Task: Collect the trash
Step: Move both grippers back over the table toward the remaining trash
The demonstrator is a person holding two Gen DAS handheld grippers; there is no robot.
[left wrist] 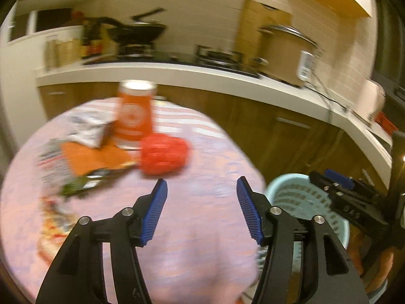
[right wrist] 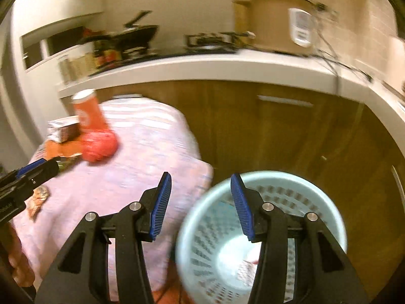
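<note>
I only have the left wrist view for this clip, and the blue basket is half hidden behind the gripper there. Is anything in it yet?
Observer: Yes. The right wrist view looks down into the basket, and a whitish scrap with red on it lies at the bottom.
Operator: Is the right gripper holding anything?
Observer: No. The right gripper is open and empty, with one finger over the basket and the other over the table.

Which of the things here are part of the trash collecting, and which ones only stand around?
Belong to the job: orange cup, red crumpled ball, wrappers, light blue basket, left gripper, right gripper, both open.

Just standing around: rice cooker, pan, counter.
</note>
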